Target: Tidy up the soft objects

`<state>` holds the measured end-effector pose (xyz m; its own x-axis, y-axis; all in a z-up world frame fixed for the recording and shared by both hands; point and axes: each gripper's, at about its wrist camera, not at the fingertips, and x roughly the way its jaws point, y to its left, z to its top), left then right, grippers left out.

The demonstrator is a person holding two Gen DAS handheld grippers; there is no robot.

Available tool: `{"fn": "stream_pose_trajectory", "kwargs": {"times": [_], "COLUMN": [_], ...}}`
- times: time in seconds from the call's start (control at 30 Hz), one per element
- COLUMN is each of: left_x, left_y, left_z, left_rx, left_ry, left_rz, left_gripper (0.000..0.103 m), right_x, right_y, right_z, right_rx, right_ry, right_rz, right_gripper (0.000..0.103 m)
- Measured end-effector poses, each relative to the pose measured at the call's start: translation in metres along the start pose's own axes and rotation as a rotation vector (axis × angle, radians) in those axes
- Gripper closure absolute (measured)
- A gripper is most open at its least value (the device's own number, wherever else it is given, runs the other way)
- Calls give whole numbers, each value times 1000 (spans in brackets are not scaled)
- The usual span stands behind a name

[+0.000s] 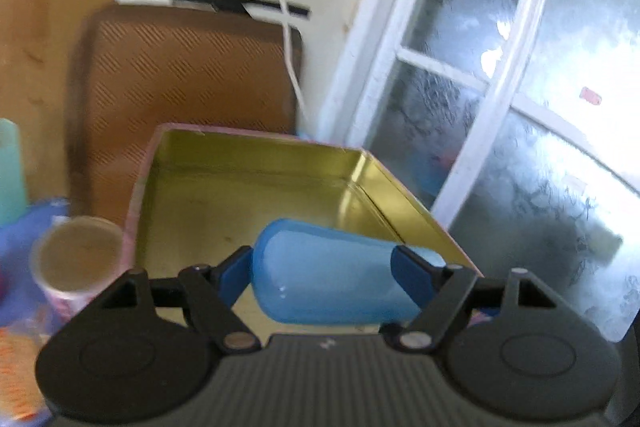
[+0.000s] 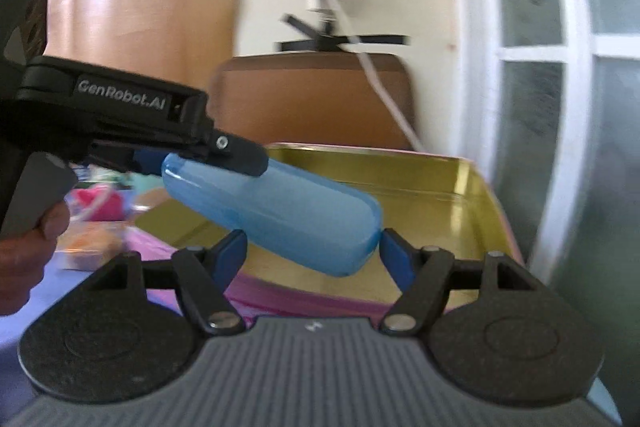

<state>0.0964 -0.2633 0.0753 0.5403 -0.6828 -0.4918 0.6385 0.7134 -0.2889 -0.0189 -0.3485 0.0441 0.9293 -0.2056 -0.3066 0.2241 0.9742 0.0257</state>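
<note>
Blue case point(image 1: 332, 273), clamped in left hand-held gripper point(image 1: 326, 277)

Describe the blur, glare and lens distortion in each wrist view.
Left wrist view: the window blows out white, its frame bows with fisheye curvature, the paper cup is smeared. Right wrist view: motion blur softens the wall fittings and clutter at left; the blue case and gold tin stay fairly readable.
</note>
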Motion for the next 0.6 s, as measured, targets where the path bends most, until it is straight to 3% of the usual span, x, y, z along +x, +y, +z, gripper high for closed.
{"fn": "stream_pose_trajectory", "kwargs": {"times": [0.1,0.23,0.3,0.37,0.47,0.6], "left_x": [10,-21,-53,-90,-142,-199], "left_y": [-3,10,30,57,101,155], "left_z": [-6,-9,-13,-26,-58,-103], "left_rx": [21,16,-1,-23,-53,-150], "left_ry": [28,-24,-72,-126,-156,-165], "left_rz": [20,21,32,73,193,356], "left_gripper": [29,29,29,29,28,24], "right_x": [-4,-20,-30,-31,-26,-2], "right_y": [-11,-7,3,20,60,119], "right_z": [-5,-7,-10,-8,-7,-1], "right_rx": [46,90,107,101,43,-26], "right_ry": [-21,-73,-97,-93,-32,55], "right_rz": [-33,-5,58,163,319,480], "right_gripper": [28,29,43,65,75,75]}}
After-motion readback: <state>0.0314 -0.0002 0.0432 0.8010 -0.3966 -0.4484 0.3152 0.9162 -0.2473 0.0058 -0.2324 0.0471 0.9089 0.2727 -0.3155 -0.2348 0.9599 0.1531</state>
